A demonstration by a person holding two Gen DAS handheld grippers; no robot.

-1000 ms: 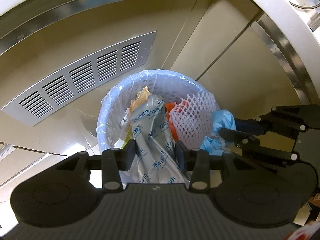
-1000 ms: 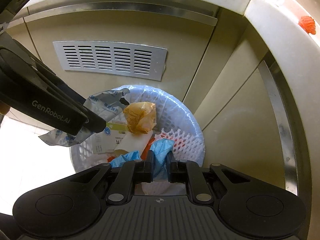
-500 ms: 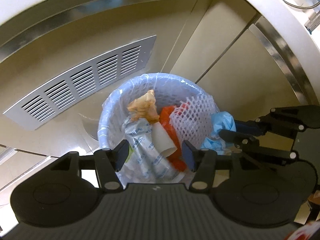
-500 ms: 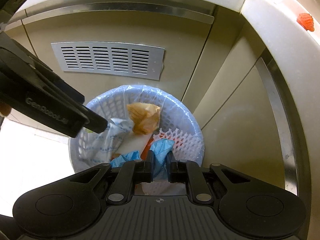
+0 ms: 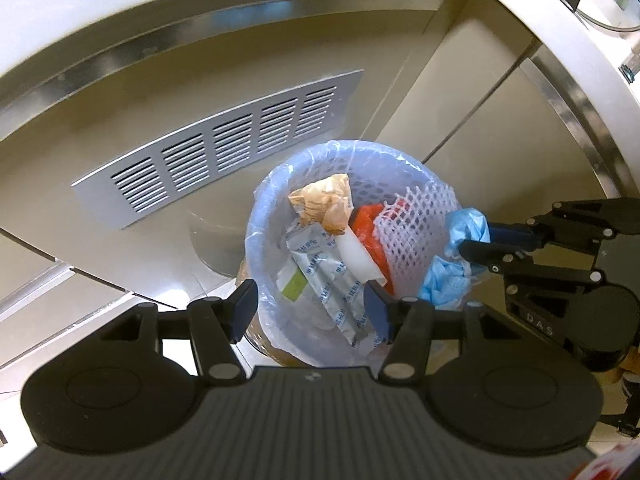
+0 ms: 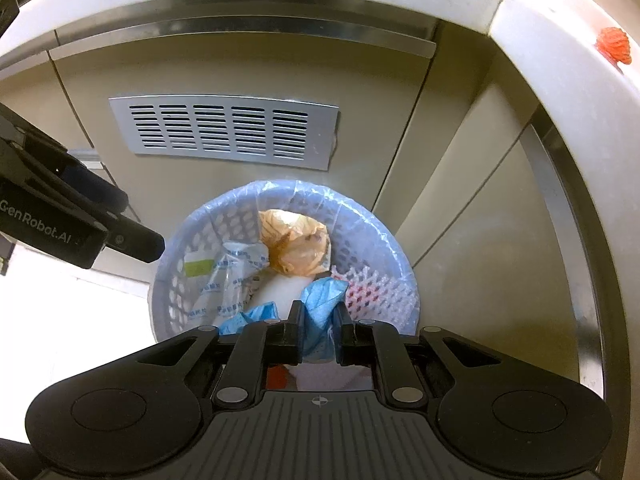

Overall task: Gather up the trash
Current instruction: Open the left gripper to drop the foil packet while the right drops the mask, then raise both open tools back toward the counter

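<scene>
- Your bin is a pale lavender-white basket with an oval-hole lattice, under a clear, bluish-tinted liner.
- At the bin's 12 o'clock you see a crumpled tan-orange wrapper.
- Toward 3 o'clock: white foam netting in a diamond mesh, with a red-orange piece beside it.
- Toward 7 o'clock: a silvery packet printed with blue characters, and a white carton with a lime-green patch.
- The light blue glove is plain and wrinkled.
- Your left gripper and right gripper are both matte black.
- The vent grille is silver-grey with rows of dark slots, on a beige cabinet.
</scene>
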